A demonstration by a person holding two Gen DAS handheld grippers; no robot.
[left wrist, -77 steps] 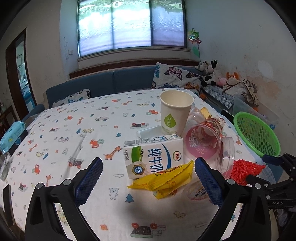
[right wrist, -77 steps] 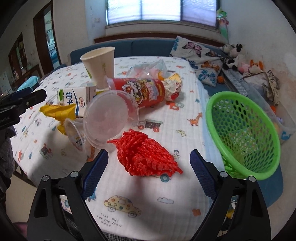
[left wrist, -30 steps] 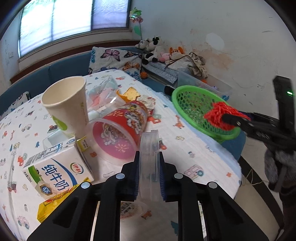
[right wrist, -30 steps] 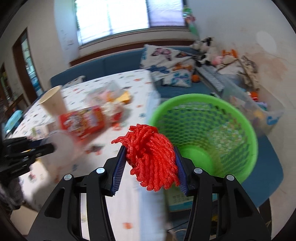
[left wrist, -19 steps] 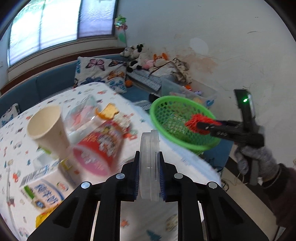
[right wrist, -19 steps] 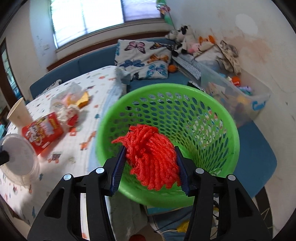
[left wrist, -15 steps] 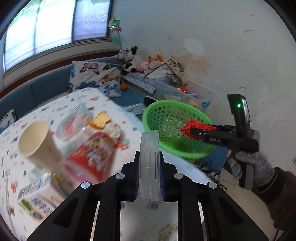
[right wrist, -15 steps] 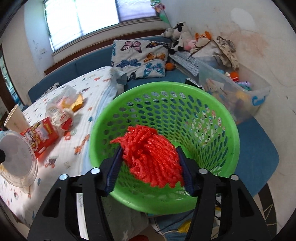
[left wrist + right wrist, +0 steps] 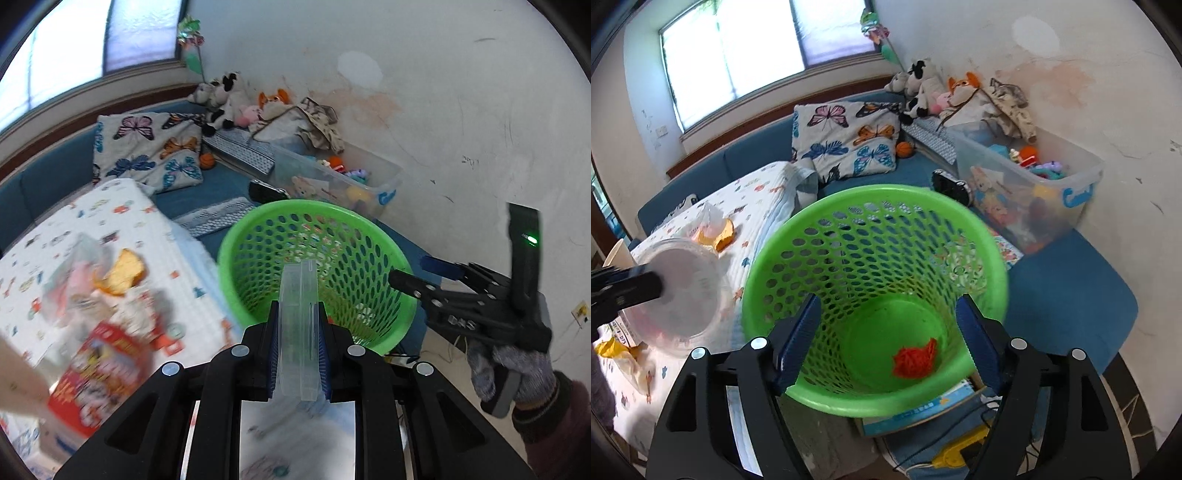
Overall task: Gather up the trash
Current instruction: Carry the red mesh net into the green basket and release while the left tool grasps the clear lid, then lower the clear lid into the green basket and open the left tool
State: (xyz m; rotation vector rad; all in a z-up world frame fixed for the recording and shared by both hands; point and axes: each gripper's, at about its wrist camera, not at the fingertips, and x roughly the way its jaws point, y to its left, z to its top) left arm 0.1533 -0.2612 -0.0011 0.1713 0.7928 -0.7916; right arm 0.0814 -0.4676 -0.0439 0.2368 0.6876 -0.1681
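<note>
Blue sofa cushions (image 9: 1071, 280) run along under the window, with a butterfly pillow (image 9: 849, 140), a heap of stuffed toys (image 9: 934, 88) and a clear bin of playthings (image 9: 1034, 184) against the stained wall. Beside the sofa stands a table under a white cartoon-print cloth (image 9: 757, 192), and just off its edge sits the green basket (image 9: 982, 236), a round plastic one full of oval holes, with what looks like a book (image 9: 923, 410) lying under it.

Left on the cloth are a red snack tub (image 9: 96, 373) on its side, a crumpled clear bag (image 9: 74, 273) with an orange scrap, and a yellow wrapper (image 9: 613, 349); the left wrist view is blurred there, so finer detail is hard to make out.

Held edge-on over the near side of the basket is a clear plastic lid (image 9: 299, 328), round and cloudy, pinched firmly between the closed blue pads of the left gripper (image 9: 297, 350). The right gripper (image 9: 888, 339) hangs above the basket mouth with its fingers spread wide and nothing between them; a grey-gloved hand (image 9: 513, 373) grips its handle.

Smallest of all, a red bundle of stringy mesh (image 9: 916, 358) lies on the basket floor, off to the right of its middle.
</note>
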